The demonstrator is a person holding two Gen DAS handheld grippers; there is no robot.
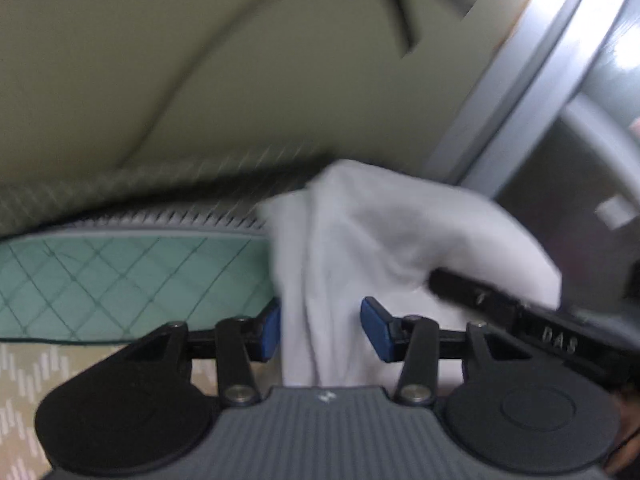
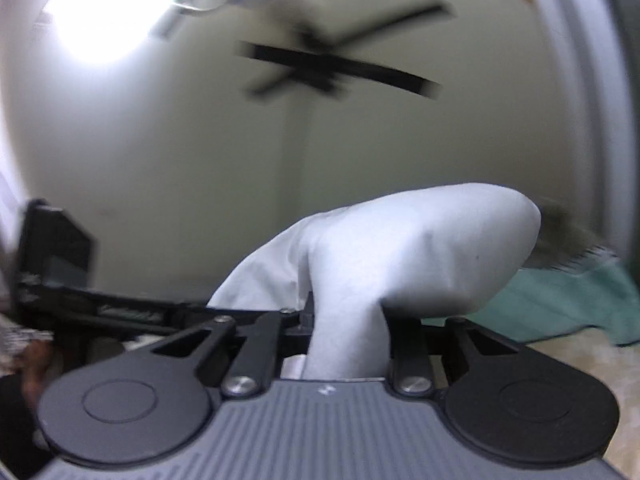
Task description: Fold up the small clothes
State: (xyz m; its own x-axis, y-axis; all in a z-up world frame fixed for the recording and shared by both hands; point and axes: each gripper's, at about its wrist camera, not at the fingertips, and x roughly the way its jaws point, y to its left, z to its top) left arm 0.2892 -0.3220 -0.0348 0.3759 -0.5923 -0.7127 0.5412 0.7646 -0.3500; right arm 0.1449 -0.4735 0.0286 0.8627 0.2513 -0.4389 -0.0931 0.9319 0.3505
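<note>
Holding a white cloth (image 1: 360, 240) up in the air between both tongs, well above the green quilted bed (image 1: 120, 276). Left tongs (image 1: 320, 332) standing wide, blue pads either side of a hanging fold, seemingly not pinching. Right tongs (image 2: 348, 336) buried under the cloth, apparently clamped on it, though fingertips hidden. Cloth running crosswise from one tool to the other, nearer the right. Both tilted upward toward the ceiling fan (image 2: 336, 68).

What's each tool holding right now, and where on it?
The white garment runs through both. The left tool has its blue pads apart with cloth between, so its grip is unclear. The right tool is hidden by bunched cloth; hold point cannot be told.
</note>
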